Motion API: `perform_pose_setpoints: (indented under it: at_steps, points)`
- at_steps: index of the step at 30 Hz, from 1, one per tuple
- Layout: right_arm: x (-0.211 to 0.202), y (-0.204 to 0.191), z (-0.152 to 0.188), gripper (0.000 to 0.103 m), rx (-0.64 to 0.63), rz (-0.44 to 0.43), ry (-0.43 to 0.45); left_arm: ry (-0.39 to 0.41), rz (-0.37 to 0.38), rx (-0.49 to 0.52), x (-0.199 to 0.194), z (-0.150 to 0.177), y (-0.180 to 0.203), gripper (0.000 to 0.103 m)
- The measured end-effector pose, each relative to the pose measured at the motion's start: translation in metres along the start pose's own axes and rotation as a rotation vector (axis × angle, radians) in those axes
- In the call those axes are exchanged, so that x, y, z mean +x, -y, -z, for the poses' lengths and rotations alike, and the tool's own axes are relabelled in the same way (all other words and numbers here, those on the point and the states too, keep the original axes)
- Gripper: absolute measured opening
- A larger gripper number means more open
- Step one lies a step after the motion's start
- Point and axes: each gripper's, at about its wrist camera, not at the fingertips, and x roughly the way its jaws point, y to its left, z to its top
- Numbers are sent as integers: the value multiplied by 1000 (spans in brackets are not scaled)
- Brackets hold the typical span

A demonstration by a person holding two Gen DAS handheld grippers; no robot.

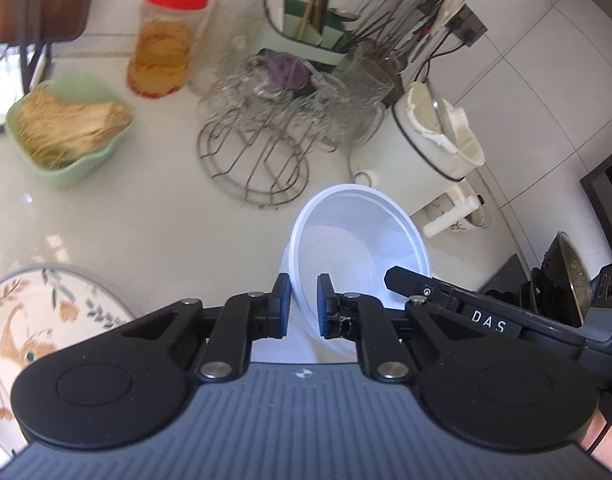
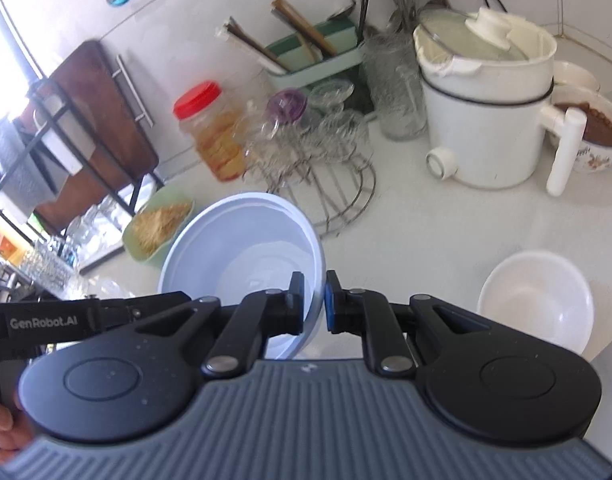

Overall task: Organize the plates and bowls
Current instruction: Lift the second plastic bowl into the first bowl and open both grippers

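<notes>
Together the left gripper and right gripper pinch opposite rims of one smooth round white plastic bowl, held tilted above the glossy white countertop; nothing visible inside it.

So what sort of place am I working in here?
Most likely a home kitchen counter: a cutlery caddy with chopsticks, a white electric cooking pot and a wire rack of glass cups stand by the tiled wall.

Both grippers, left and right, had black linkages, silver pivot screws, blue pads and ribbed grey bodies.
</notes>
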Motion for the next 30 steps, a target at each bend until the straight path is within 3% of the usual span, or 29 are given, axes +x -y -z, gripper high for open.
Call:
perform_pose_setpoints:
  at_steps: [16, 24, 26, 27, 30]
  points:
    - [21, -21, 51, 15, 47, 43, -102, -84, -48, -37, 0, 39, -40, 15]
    - [26, -20, 58, 16, 58, 70, -126, -106, -60, -13, 3, 45, -42, 15]
    - [26, -20, 58, 32, 58, 86, -128, -98, -99, 23, 2, 44, -36, 16]
    - [24, -19, 58, 48, 60, 86, -117, -89, -117, 43, 1, 43, -33, 16]
    - [15, -19, 55, 49, 52, 77, -76, -76, -119, 52, -2, 40, -29, 20]
